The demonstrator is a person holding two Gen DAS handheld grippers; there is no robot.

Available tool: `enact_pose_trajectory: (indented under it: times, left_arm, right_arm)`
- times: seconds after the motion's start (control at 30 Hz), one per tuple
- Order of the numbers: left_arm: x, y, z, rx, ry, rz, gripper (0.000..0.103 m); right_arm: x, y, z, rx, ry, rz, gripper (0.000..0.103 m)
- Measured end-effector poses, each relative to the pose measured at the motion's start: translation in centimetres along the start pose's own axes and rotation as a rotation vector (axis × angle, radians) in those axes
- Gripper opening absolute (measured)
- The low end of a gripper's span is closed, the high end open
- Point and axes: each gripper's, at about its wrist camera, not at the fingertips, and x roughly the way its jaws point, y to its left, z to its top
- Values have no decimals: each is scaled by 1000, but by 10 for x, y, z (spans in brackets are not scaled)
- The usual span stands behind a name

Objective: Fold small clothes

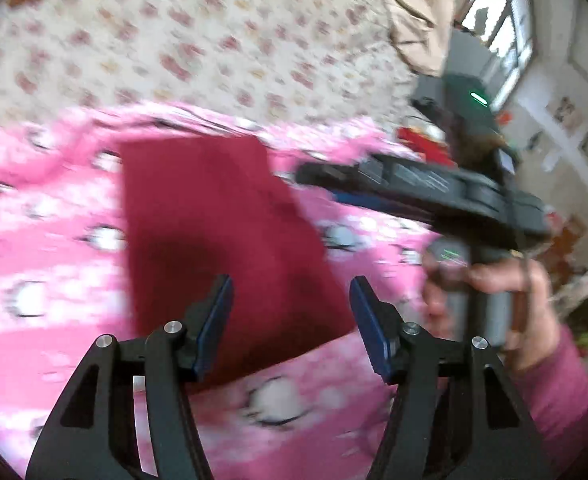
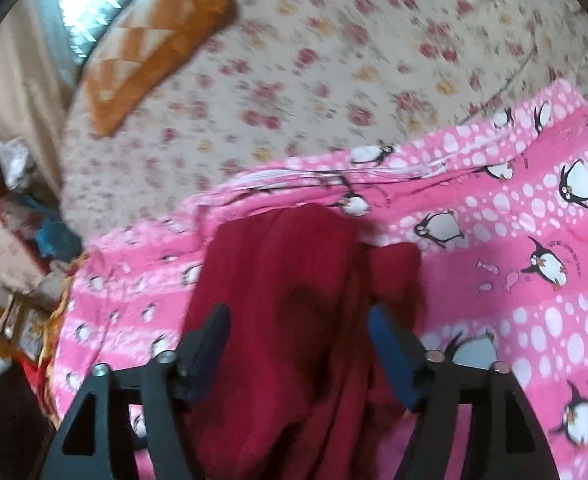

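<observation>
While lying partly folded on the pink penguin sheet (image 2: 534,208) just ahead of both released hand-held grippers, left (image 1: 291,304) and right (image 2: 298,332), dark red garment (image 2: 294,280) gripped by neither, probably still needing another fold.

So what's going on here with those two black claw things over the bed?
A person is folding a small dark red garment using a handheld gripper in each hand. The garment lies on a pink penguin blanket spread over a flowered bedsheet. Both the left gripper and the right gripper stand open above the garment, with nothing clamped. The person's hand holding the right gripper shows in the left camera. The pictures are blurred, so how neat the fold is can't be judged.
</observation>
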Motion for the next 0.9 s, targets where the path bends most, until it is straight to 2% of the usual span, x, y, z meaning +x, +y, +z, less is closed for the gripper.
enact_pose_trajectory:
  times: [0.07, 0.17, 0.23, 0.27, 0.3, 0.37, 0.47, 0.6, 0.63, 0.7, 0.73, 0.8, 0.83, 0.9]
  left_arm:
    - [-6, 14, -7, -29, -14, 46, 60]
    - [4, 31, -13, -103, 24, 81, 60]
    - [7, 38, -21, -127, 35, 103, 60]
    - [9, 38, -22, -132, 41, 114, 60]
    - [8, 38, -25, -131, 48, 122, 60]
    - [2, 34, -28, -117, 33, 128, 60]
    - [9, 34, -25, -113, 21, 180, 60]
    - [31, 42, -24, -127, 61, 220, 60]
    - [34, 43, -24, -125, 63, 229, 60]
    - [39, 45, -24, -123, 67, 247, 60]
    - [41, 46, -24, -125, 70, 252, 60]
    - [47, 48, -24, -132, 73, 250, 60]
    - [49, 49, -23, -137, 74, 249, 60]
    - [53, 50, -22, -145, 78, 249, 60]
  right_arm:
    - [-6, 10, -13, -20, 8, -8, 76]
    - [9, 9, -29, -12, 94, -54, 76]
    - [30, 2, -37, 41, 144, -56, 60]
    - [37, 0, -40, 51, 160, -56, 37]
    - [39, -1, -41, 43, 164, -57, 28]
    - [25, 4, -39, -12, 117, -77, 23]
    - [5, 14, -36, -113, 50, -150, 22]
    - [32, 4, -43, -146, 109, -248, 23]
    - [32, 1, -44, -132, 106, -240, 24]
    - [17, -1, -39, -103, 69, -242, 43]
    - [4, -1, -34, -79, 19, -254, 47]
    - [-14, 5, -26, -75, -66, -270, 48]
    - [-18, 12, -22, -102, -90, -248, 48]
    - [-11, 27, -15, -155, -75, -189, 48]
